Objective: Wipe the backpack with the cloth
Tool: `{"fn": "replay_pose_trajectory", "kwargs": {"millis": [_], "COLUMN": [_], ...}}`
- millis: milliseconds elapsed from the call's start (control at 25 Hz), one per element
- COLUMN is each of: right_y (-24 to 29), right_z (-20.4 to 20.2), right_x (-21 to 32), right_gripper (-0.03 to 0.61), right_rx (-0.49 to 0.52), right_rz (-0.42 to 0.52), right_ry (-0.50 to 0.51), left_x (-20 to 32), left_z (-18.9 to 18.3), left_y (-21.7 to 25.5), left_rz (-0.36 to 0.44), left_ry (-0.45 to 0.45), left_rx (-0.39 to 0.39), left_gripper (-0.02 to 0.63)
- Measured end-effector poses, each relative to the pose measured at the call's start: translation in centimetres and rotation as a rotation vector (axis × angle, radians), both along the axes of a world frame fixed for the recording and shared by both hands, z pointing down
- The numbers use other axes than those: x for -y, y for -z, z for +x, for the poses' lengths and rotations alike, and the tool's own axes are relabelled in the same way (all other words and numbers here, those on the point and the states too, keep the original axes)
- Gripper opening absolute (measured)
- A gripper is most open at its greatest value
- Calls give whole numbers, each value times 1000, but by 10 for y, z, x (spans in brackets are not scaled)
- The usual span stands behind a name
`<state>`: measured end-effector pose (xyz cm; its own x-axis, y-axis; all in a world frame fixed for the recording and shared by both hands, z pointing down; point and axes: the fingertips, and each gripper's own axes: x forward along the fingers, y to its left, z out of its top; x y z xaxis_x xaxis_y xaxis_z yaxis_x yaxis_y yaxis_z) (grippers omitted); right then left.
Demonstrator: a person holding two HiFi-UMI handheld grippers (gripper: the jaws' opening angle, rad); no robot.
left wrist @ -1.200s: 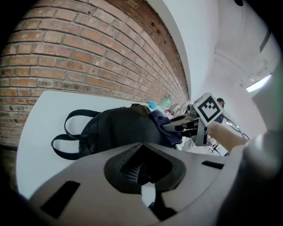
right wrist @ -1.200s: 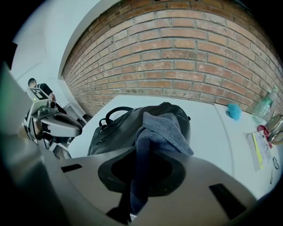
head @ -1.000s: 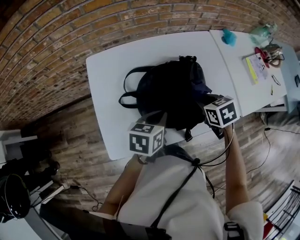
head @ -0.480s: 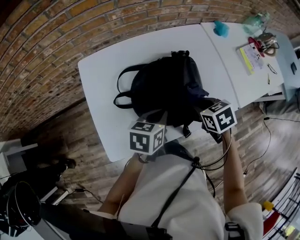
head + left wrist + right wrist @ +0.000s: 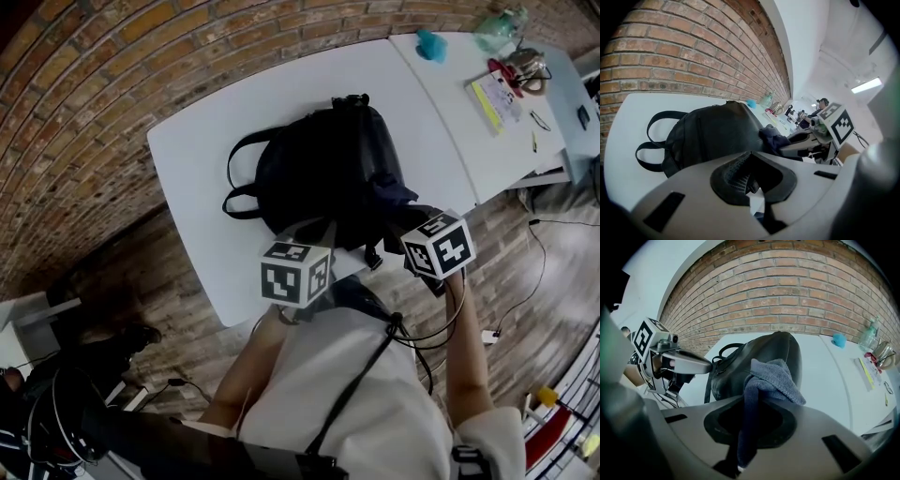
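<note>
A black backpack (image 5: 323, 173) lies flat on the white table (image 5: 206, 122), with its straps toward the left. My right gripper (image 5: 414, 214) is at the bag's near right corner. It is shut on a dark blue-grey cloth (image 5: 771, 376), which bunches up over the bag (image 5: 759, 355). My left gripper (image 5: 311, 232) hovers at the bag's near edge, with its jaws closed and nothing between them. In the left gripper view the backpack (image 5: 710, 136) fills the middle, and the cloth (image 5: 772, 139) shows at its right beside the right gripper.
A second white table (image 5: 487, 141) adjoins on the right. It carries a turquoise object (image 5: 429, 45), a yellow-edged paper (image 5: 494, 100) and some bottles at the far corner. A brick wall runs behind, and the table's near edge is close to my body.
The head view has drifted, so the table sits further left and up in frame. Both grippers stay by the bag's near edge, the right one still holding the cloth.
</note>
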<state>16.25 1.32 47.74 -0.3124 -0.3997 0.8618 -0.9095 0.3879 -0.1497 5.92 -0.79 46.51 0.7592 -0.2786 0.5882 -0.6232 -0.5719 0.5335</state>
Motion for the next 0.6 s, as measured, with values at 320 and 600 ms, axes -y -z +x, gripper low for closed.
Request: {"fn": "replay_pose_trajectory", "kwargs": {"millis": [320, 600], "right_y": [-2, -7], "right_z": [-1, -1], "right_x": [-15, -15], "right_gripper": [48, 47], "right_rx": [54, 52], "right_rz": [-26, -42], "right_ry": [-28, -12], "left_x": [0, 2], "left_z": [6, 1], "left_y": [-2, -3], "left_rz": [-4, -6], "left_ry": [-17, 11], "left_rx": [0, 6], "left_gripper": [5, 5]}}
